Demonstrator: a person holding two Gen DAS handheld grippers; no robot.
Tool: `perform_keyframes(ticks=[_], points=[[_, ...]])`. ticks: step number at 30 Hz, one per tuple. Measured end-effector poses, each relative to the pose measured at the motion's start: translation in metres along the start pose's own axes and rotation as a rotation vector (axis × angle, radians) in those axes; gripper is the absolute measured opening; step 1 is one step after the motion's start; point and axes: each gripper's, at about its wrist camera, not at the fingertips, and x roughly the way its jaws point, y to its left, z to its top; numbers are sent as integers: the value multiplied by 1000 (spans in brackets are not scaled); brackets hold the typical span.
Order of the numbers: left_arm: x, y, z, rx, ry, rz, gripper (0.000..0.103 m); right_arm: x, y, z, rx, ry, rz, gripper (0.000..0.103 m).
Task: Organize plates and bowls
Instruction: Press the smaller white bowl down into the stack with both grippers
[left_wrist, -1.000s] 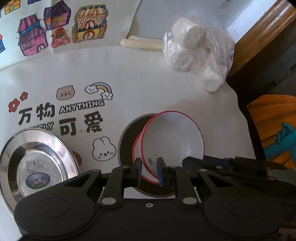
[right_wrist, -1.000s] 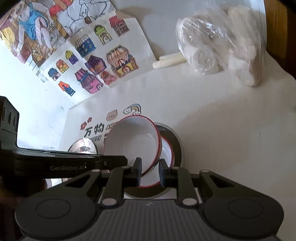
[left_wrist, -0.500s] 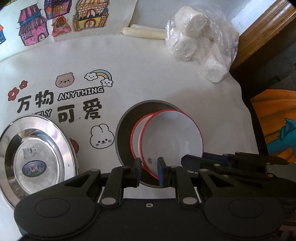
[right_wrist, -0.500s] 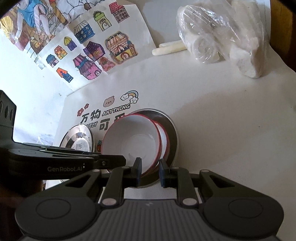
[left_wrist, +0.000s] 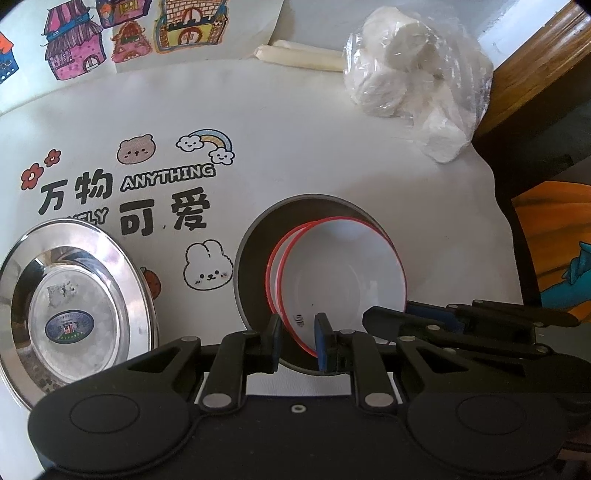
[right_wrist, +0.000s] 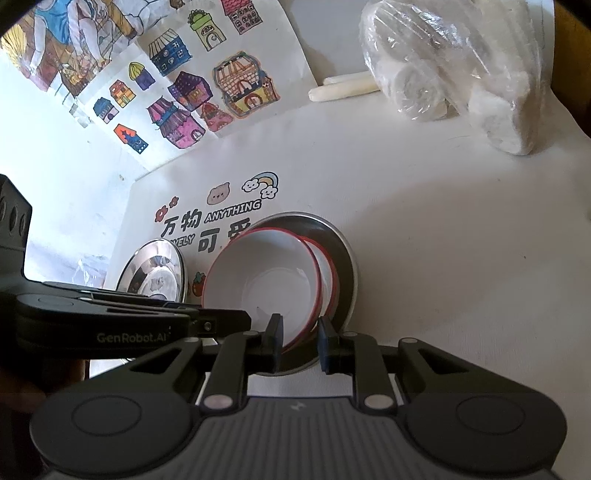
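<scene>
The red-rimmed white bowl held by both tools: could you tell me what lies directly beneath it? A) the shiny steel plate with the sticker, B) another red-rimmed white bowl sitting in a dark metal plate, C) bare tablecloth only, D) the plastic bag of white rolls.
B: under the red-rimmed white bowl a second red-rimmed bowl peeks out, resting in the dark metal plate; the shiny steel plate lies apart, to its left.

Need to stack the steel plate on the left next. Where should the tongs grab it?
Take the shiny steel plate by its broad flat rim, at the edge nearest the left tongs, coming in low from the side. The sunken centre gives nothing to pinch.
</scene>
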Motion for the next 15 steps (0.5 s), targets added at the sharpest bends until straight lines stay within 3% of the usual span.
perform_keyframes(ticks=[15], points=[[7, 2, 4, -31, 20, 23, 21, 7, 0, 7, -28, 32, 11, 23]])
